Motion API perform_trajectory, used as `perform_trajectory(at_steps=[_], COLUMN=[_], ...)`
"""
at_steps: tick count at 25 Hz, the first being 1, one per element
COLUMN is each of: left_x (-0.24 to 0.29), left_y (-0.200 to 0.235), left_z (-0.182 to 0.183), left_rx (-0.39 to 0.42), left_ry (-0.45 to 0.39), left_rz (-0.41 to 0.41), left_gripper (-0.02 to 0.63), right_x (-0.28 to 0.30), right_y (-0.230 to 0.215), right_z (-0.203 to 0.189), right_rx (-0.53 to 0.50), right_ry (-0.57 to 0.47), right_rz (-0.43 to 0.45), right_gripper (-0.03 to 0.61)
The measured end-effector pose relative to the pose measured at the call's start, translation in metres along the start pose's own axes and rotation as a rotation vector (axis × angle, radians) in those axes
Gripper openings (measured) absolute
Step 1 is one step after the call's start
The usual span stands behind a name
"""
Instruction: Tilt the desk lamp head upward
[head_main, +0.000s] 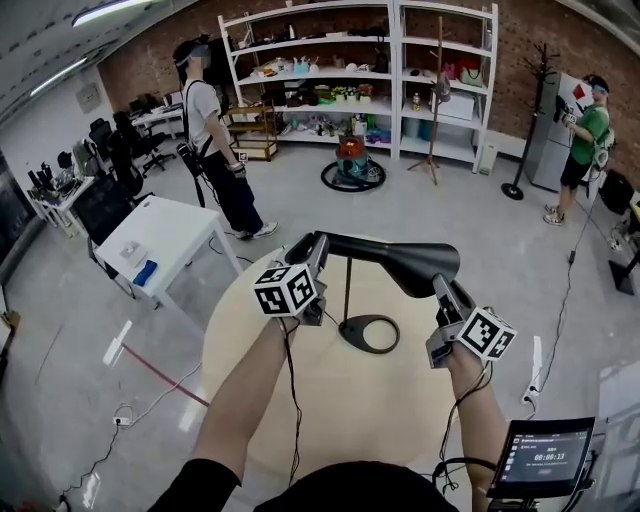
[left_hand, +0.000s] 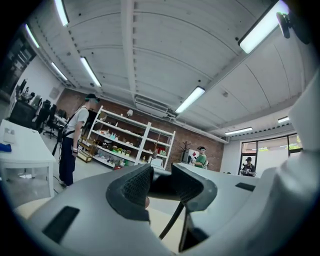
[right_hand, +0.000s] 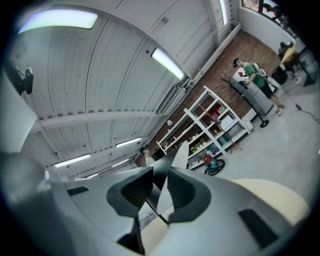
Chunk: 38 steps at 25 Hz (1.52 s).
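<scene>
**Item:** desk lamp, black. I found it standing on its ring base near the far middle of the round table. A thin stem rose to a long lamp arm that lay roughly level.

**Lamp head**: at the arm's right end, flared, with its mouth facing down towards the table.

**Left gripper**: I had it clamped on the arm's left end. In its own view both pads pressed a dark bar between them.

**Right gripper**: it was closed on the lamp head from below and behind. In its own view the thin edge of the shade sat pinched between the pads.

**Step in hand, by my reading:** both grips were set, the left one bracing the lamp and the right one ready to turn the head. The head did not look raised yet.

**Next move, as I judged it:** the right gripper would swing the head's mouth upward about its hinge. The left would need to hold the arm firm so the light base neither lifted nor slid.
</scene>
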<state>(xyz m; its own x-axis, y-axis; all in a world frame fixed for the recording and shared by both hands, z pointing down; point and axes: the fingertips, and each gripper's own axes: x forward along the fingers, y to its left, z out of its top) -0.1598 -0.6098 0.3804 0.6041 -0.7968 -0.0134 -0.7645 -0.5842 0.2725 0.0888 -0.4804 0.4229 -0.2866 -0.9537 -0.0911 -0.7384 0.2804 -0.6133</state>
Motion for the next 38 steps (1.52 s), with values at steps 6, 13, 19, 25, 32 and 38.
perform_trajectory(at_steps=[6, 13, 19, 25, 32, 38], left_x=[0.003, 0.003, 0.002, 0.001, 0.003, 0.002], left_y=[-0.004, 0.004, 0.003, 0.0, -0.006, -0.005], left_z=[-0.001, -0.009, -0.012, -0.016, -0.013, -0.02], left_rx=[-0.051, -0.119, -0.149, -0.203, -0.246, -0.289], left_ry=[-0.011, -0.025, -0.038, -0.07, -0.099, -0.11], left_rz=[-0.007, -0.021, -0.033, -0.045, -0.067, -0.081], left_gripper=[0.121, 0.121, 0.121, 0.121, 0.121, 0.121], right_x=[-0.001, 0.003, 0.002, -0.001, -0.003, -0.002], right_y=[0.006, 0.013, 0.02, 0.027, 0.032, 0.041], right_z=[0.018, 0.025, 0.033, 0.045, 0.057, 0.064], right_rx=[-0.021, -0.046, -0.054, -0.088, -0.097, -0.124], right_ry=[-0.007, -0.028, -0.03, -0.042, -0.035, -0.045], right_rz=[0.004, 0.0, -0.001, -0.002, -0.014, -0.016], right_gripper=[0.091, 0.083, 0.08, 0.075, 0.074, 0.071])
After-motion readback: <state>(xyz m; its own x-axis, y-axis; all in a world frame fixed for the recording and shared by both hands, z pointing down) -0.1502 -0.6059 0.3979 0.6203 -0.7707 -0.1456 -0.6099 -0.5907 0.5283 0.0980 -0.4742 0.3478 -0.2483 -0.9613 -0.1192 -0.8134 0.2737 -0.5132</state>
